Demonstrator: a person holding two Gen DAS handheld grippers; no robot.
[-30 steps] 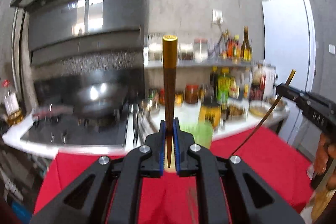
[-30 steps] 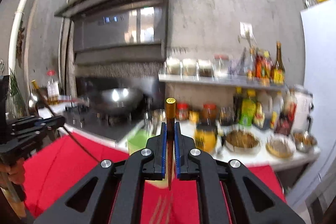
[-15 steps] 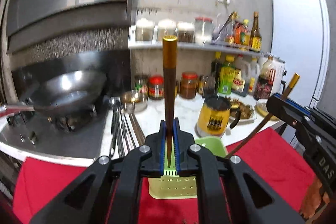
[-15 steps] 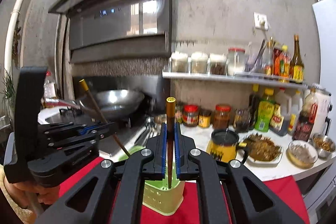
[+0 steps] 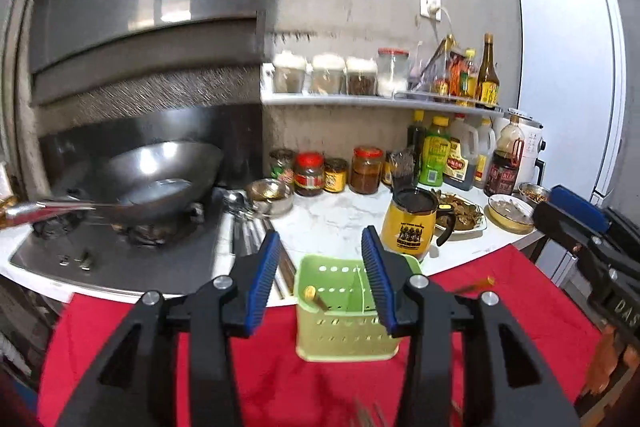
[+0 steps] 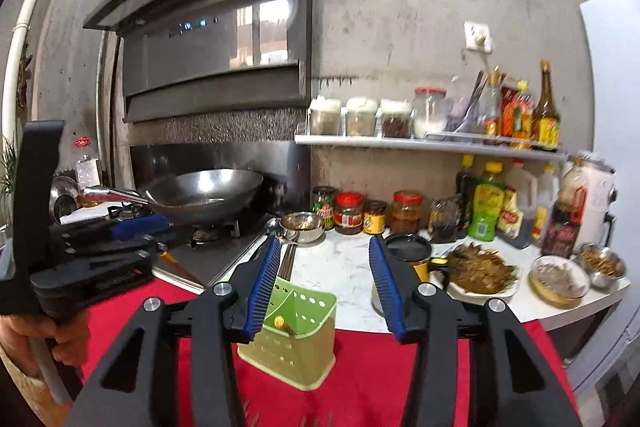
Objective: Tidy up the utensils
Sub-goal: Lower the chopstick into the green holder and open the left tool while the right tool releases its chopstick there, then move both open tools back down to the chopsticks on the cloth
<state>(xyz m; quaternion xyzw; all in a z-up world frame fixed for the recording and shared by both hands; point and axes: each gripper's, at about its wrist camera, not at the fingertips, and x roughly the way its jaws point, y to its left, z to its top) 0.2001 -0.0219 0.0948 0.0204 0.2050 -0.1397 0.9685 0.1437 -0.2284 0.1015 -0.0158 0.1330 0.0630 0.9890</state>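
Note:
A green slotted utensil holder (image 5: 346,325) (image 6: 296,347) stands on the red cloth (image 5: 520,315), just past and below both grippers. My left gripper (image 5: 320,279) is open and its jaws are opening, with nothing between the blue pads. A gold-capped chopstick (image 5: 312,294) shows in the holder's left compartment. A second chopstick (image 5: 476,285) is a blur right of the holder, under my right gripper (image 5: 580,239). In the right wrist view my right gripper (image 6: 324,287) is also opening and empty, a gold cap (image 6: 280,321) sits at the holder's mouth, and my left gripper (image 6: 92,259) is at the left.
The white counter (image 5: 332,223) behind the cloth carries a yellow mug (image 5: 412,227), jars (image 5: 308,175), sauce bottles (image 5: 436,155), food dishes (image 6: 480,271) and metal utensils (image 5: 248,227). A wok (image 5: 156,187) sits on the stove at left. A white fridge (image 5: 568,87) stands at right.
Both grippers were shut on upright gold-capped chopsticks; now both have opened and the chopsticks have dropped out of the jaws. Both views have moved closer to the green holder.

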